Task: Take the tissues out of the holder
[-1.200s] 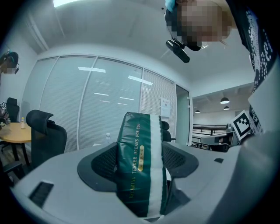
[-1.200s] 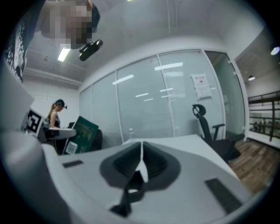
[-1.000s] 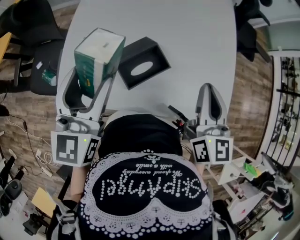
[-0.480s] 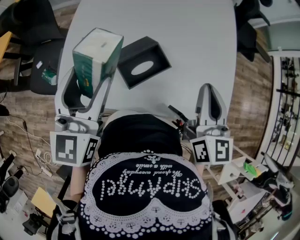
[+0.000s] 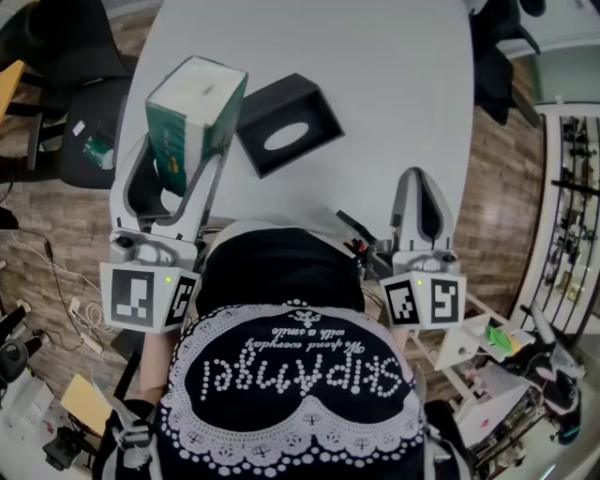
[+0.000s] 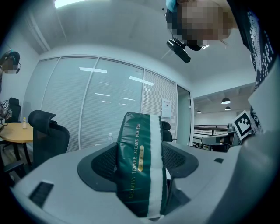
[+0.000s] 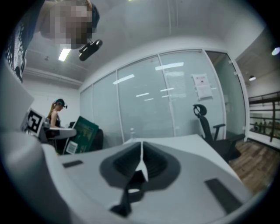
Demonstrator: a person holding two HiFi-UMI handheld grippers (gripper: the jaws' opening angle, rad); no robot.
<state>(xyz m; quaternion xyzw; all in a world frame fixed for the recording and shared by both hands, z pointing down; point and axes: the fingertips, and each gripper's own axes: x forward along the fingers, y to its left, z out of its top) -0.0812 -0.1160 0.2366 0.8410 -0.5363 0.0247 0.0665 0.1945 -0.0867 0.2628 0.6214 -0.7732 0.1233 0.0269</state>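
Pinching the tissue pack [image 5: 195, 112] between its jaws, left claw [image 5: 183, 157] hovers beside holder [image 5: 292, 105]; right claw [image 5: 417, 180] closed.

Office premises with an equipment corner. Evidence as follows.

- Floor-to-ceiling glass partition wall [image 6: 109, 105], framed in panels, one panel with slatted blinds.
- Printed notice [image 7: 201, 86] fixed to the glazing.
- Black swivel chair [image 7: 210, 127] on castors beside a large white tabletop [image 5: 394, 84]; further black chairs along its left edge.
- Wood-plank floor [image 5: 506, 187] throughout.
- Strip ceiling light [image 6: 78, 2] overhead; pendant lamps [image 6: 226, 101] in the adjoining space.
- Small round wooden table [image 6: 15, 131] off to one side.
- Loose cables [image 5: 82, 317] and assorted devices on the floor left of the tabletop.
- Black metal rack [image 5: 574, 206] along the right edge.
- Second person [image 7: 57, 116] standing in the background, wearing headgear.
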